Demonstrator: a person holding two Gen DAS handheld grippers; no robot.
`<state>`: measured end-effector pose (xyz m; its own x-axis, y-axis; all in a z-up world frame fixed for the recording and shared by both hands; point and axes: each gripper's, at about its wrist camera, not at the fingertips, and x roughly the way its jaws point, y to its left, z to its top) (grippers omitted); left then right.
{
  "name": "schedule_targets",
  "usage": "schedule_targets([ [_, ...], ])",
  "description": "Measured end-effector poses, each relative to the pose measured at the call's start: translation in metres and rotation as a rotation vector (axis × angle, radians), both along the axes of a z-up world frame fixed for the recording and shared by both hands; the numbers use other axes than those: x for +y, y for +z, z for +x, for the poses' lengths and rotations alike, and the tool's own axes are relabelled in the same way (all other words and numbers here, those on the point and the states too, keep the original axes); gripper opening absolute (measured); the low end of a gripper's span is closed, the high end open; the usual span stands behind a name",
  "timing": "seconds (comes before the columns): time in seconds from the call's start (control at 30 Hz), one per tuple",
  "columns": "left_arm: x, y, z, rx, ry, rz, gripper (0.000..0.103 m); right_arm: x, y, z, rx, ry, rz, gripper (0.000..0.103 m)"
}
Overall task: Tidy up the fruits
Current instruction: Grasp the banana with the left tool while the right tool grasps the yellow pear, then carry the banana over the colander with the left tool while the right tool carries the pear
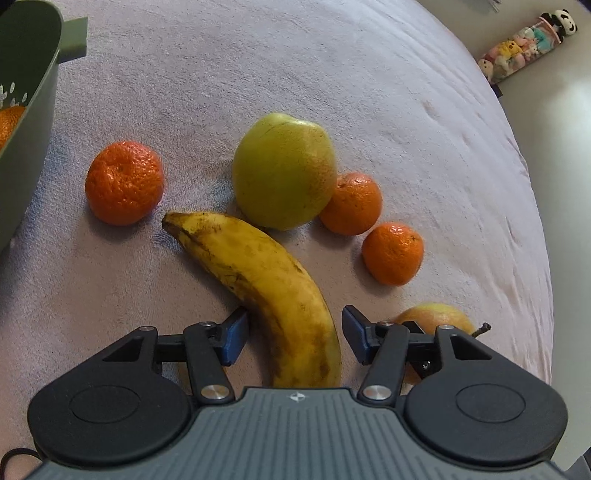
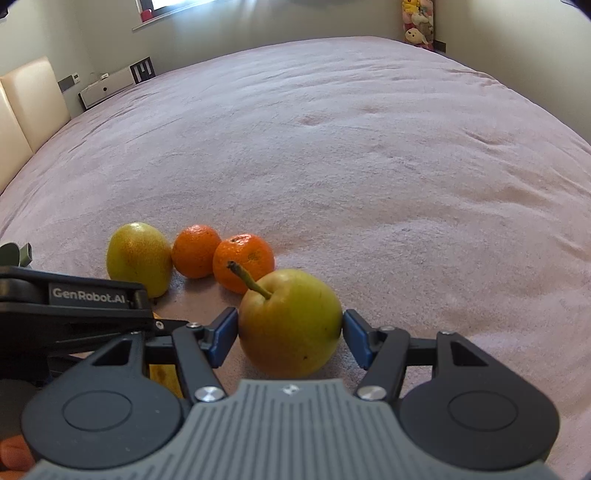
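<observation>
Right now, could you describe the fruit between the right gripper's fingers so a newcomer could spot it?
On the pink blanket, find the row of fruit near the right gripper. The stemmed pear sits nearest, between the open fingers. Unlike the two tangerines behind, it is yellow-green with a long stalk.

A home bedroom. The work surface is a wide bed covered by a pale pink fleece blanket [image 2: 369, 147], with a padded cream headboard [image 2: 26, 107] at one side. Soft toys [image 1: 528, 48], among them a panda, stand stacked in a corner of the room. A window sill [image 2: 166, 16] and plain light walls close the background.
</observation>
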<state>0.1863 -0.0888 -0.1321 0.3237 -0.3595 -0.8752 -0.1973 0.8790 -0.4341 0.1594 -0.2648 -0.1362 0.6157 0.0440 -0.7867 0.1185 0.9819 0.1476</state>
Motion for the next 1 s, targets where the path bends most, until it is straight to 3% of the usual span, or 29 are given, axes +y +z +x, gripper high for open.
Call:
schedule_targets([
  [0.07, 0.002, -0.001, 0.001, 0.004, 0.001, -0.013, 0.055, 0.001, 0.000, 0.001, 0.001, -0.002, -0.002, 0.060],
  [0.5, 0.013, 0.015, -0.012, -0.017, -0.018, -0.038, 0.051, 0.006, 0.009, -0.004, -0.011, -0.008, -0.019, 0.060],
  [1.0, 0.033, 0.077, -0.040, -0.177, -0.064, -0.054, 0.048, 0.016, 0.062, -0.029, -0.143, 0.006, -0.019, 0.060],
])
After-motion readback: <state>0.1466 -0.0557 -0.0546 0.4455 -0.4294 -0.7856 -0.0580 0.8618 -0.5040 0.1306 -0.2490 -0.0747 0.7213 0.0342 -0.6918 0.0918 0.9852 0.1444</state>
